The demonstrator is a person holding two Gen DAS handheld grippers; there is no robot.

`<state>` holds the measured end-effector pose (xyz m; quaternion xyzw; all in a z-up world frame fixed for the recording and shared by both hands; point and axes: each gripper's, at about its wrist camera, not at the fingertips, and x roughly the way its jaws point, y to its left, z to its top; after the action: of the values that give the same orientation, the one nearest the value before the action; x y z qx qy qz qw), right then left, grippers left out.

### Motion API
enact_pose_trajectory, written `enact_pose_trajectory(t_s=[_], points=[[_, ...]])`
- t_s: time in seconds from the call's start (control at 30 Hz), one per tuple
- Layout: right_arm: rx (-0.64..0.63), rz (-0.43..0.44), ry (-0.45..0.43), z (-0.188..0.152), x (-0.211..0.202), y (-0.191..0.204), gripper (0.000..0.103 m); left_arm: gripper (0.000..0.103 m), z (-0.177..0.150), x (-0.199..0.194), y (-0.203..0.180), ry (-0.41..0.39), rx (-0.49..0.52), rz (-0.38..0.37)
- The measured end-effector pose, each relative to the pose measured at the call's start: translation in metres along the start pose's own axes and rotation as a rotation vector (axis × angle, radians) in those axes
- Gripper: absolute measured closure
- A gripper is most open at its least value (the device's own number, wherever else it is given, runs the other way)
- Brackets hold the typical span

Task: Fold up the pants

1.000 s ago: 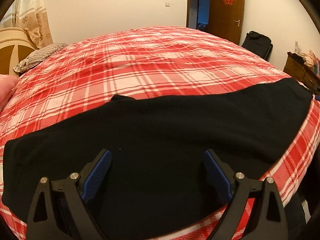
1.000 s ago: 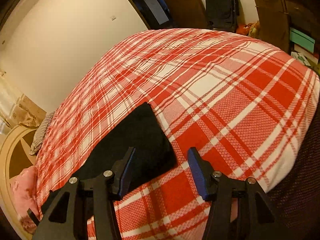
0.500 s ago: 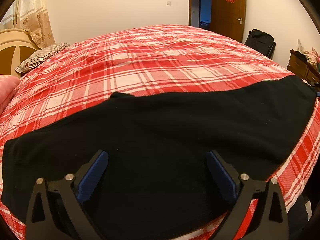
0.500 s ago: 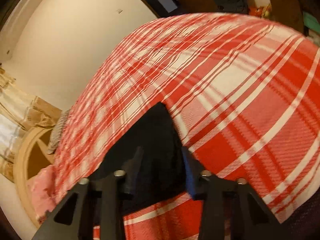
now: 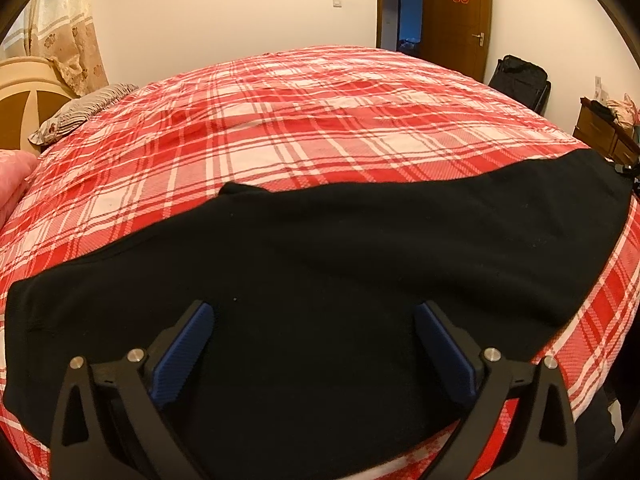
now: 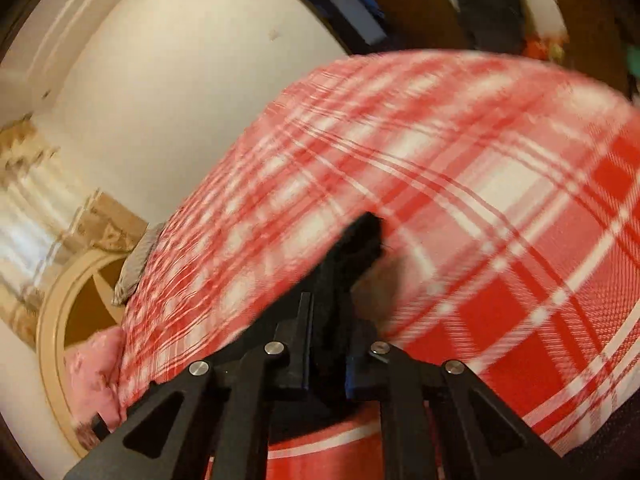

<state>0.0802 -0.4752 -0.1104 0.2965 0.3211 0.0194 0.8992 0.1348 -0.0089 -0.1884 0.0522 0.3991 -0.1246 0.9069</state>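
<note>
Right tool is closing on the pants hem, which a second ago lay flat between wide jaws. Left tool is hanging wide open, empty, over cloth at 6 o'clock; fold is starting

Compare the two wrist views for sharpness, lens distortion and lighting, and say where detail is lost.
Left wrist view: sharp, warm light; fisheye bulges the plaid bedspread into a dome; the black pants show almost no fold detail. Right wrist view: motion blur smears the bedspread and wall; the right gripper, jaws closing on bunched pants fabric, stays fairly crisp; a soft shadow lies right of the fabric.
</note>
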Motion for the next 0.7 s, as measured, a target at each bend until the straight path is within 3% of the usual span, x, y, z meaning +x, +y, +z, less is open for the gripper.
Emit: enact_pose_trajectory(t_s=[0.23, 0.43, 0.57, 0.7], points=[[-0.256, 0.054, -0.013, -0.015, 0.000, 0.113, 0.092, 0.000, 0.012, -0.030, -0.002, -0.066, -0.054, -0.131], [-0.450, 0.062, 0.058, -0.059, 0.035, 0.185, 0.092, 0.000, 0.022, -0.039, -0.011, -0.087, -0.058, -0.232], [-0.575, 0.045, 0.148, -0.111, 0.072, 0.213, 0.092, 0.000, 0.022, -0.035, -0.013, -0.067, -0.064, -0.276], [-0.642, 0.011, 0.226, -0.153, 0.113, 0.218, 0.092, 0.000, 0.019, -0.035, -0.011, -0.061, -0.077, -0.305]])
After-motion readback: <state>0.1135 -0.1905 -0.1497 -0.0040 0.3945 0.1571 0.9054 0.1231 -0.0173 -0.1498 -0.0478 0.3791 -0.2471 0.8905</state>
